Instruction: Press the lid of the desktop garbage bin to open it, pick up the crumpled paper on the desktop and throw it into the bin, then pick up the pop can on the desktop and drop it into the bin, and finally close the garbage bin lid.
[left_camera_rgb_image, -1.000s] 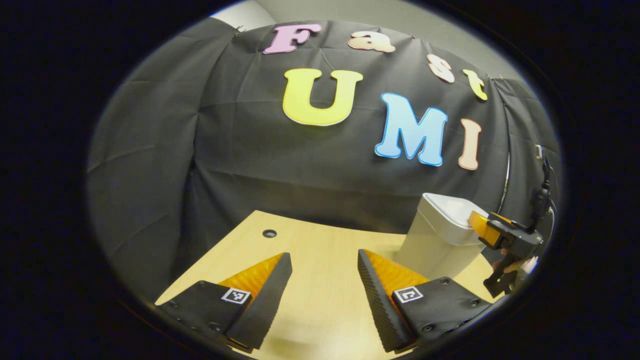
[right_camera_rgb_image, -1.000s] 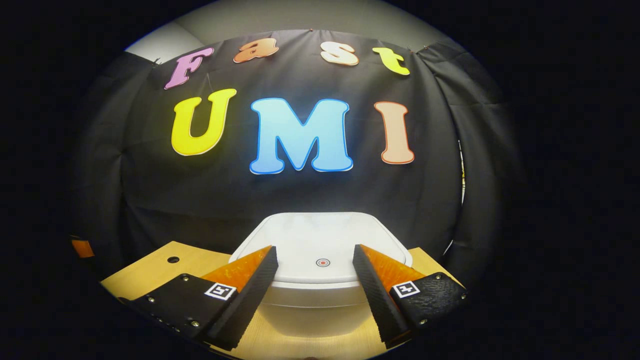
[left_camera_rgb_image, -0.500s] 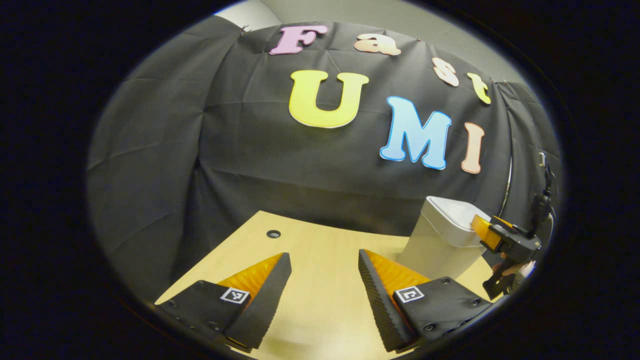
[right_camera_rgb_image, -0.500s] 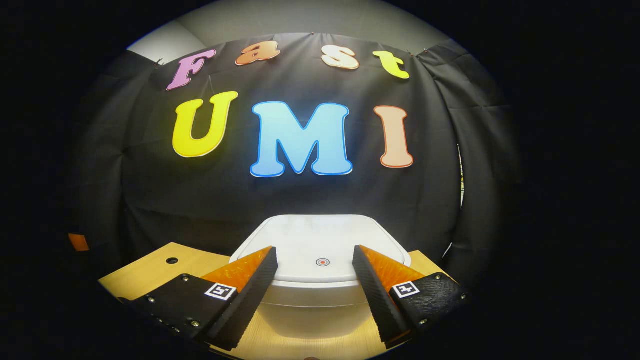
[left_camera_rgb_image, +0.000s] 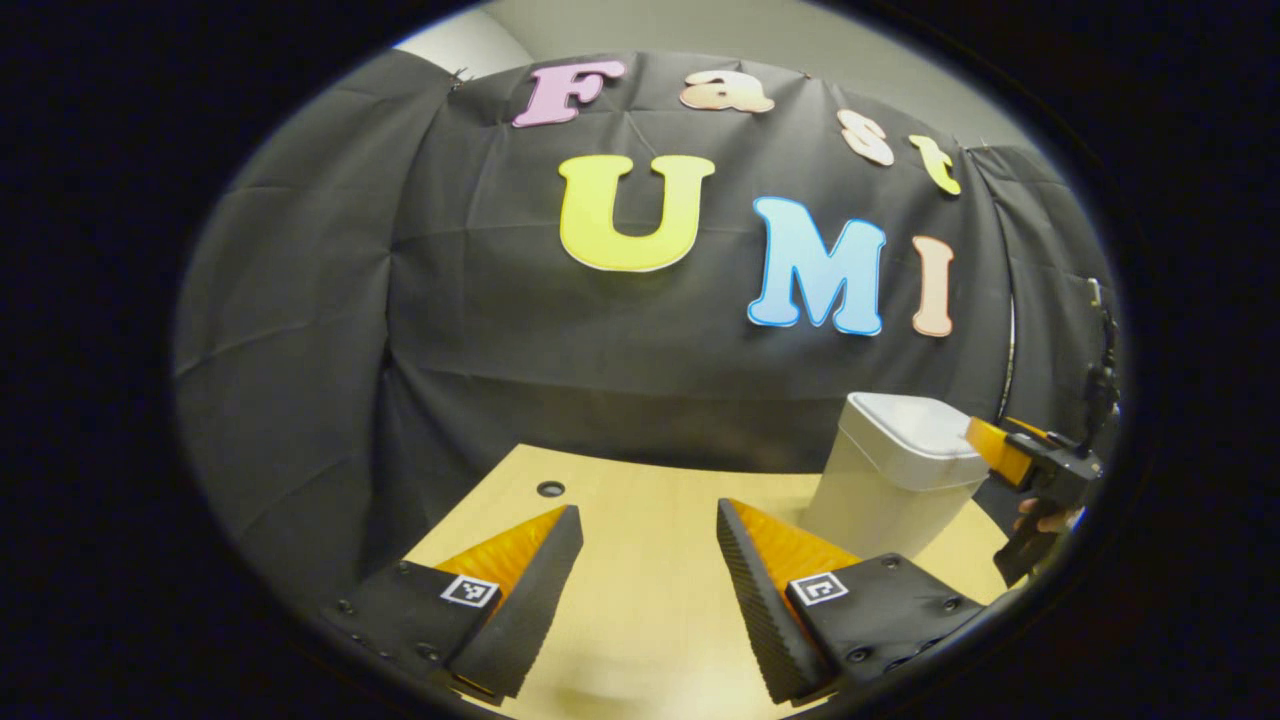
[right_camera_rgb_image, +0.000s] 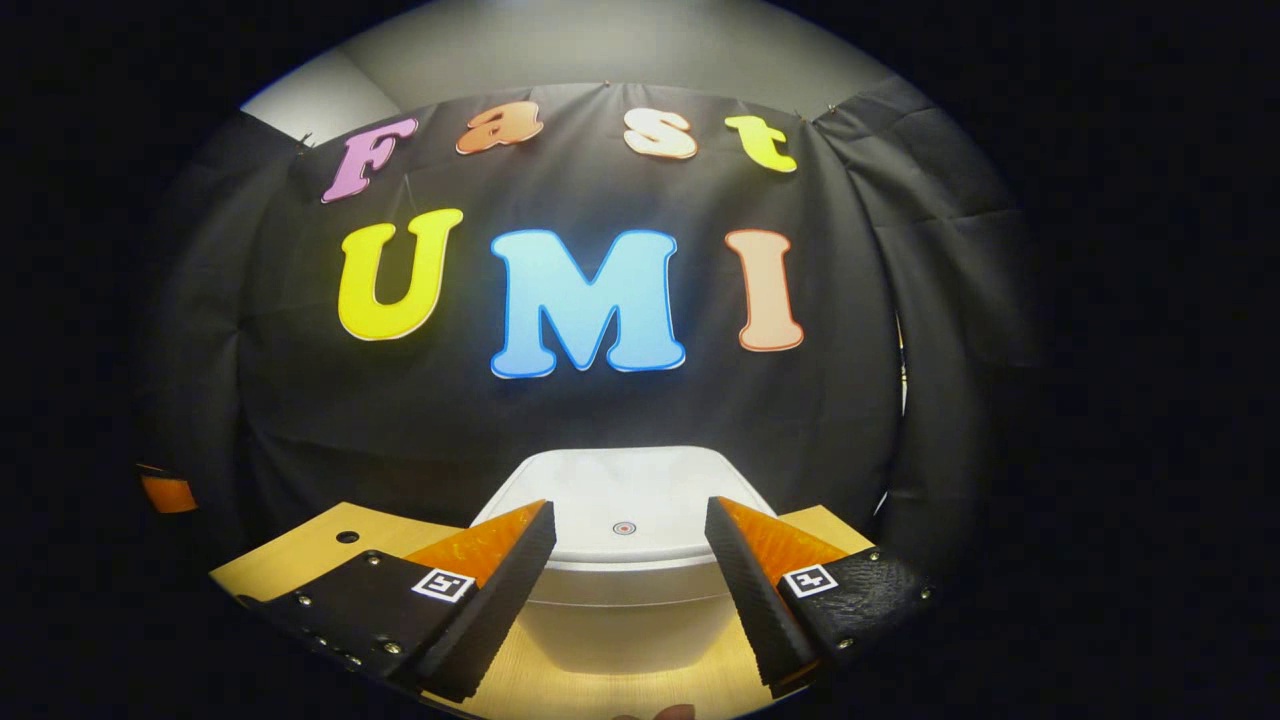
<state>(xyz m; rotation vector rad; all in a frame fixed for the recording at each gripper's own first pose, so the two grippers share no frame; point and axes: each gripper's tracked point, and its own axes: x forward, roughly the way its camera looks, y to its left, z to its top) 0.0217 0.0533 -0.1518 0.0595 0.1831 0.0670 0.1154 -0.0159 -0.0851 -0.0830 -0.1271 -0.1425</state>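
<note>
both tools gape empty, and the bin stands on the surface dead ahead of the right tool, lid shut just beyond its tips, while the left tool sits off to its side

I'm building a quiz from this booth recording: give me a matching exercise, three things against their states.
Things:
1. white plastic garbage bin lid
2. left gripper
3. light wooden desktop

States:
A. open, above bare wood
B. down on the bin, a small red dot on top
C. a round hole near its far corner

Pairs: 1-B, 2-A, 3-C
</note>
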